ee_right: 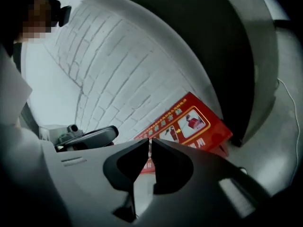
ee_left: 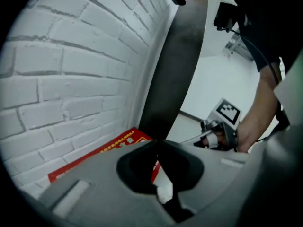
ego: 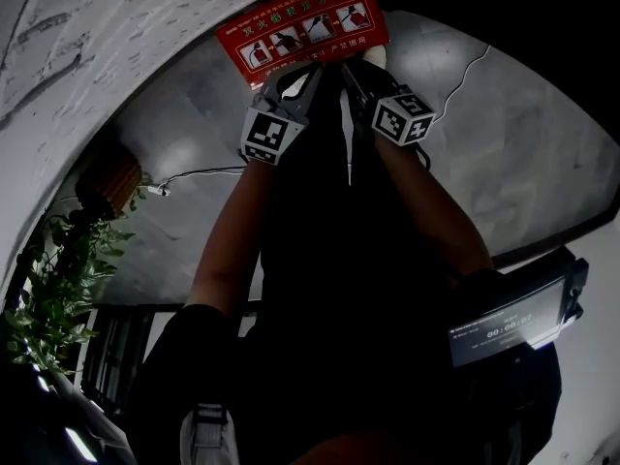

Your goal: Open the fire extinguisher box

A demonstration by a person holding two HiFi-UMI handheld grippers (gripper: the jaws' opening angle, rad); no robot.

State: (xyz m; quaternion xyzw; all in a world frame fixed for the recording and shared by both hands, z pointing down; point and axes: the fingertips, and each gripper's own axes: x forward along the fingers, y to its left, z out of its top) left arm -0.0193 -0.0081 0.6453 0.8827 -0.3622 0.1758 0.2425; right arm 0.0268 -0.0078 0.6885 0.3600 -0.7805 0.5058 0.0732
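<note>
The red fire extinguisher box (ego: 302,22) lies low on the floor against a white brick wall, its top printed with pictures and white lettering. In the head view both grippers point at it from close by. My left gripper (ego: 298,76) is just short of its near edge, and my right gripper (ego: 352,72) is beside it on the right. In the left gripper view the jaws (ee_left: 157,144) meet at their tips with nothing between them, and the box (ee_left: 97,154) is just beyond. In the right gripper view the jaws (ee_right: 150,144) are shut and empty in front of the box (ee_right: 189,124).
The white brick wall (ee_left: 75,65) runs behind the box, and a dark upright panel (ee_left: 173,65) stands beside it. A potted plant (ego: 58,269) and a wicker basket (ego: 108,182) stand at the left. A thin cable (ego: 199,173) lies on the floor. A timer screen (ego: 509,323) is at the lower right.
</note>
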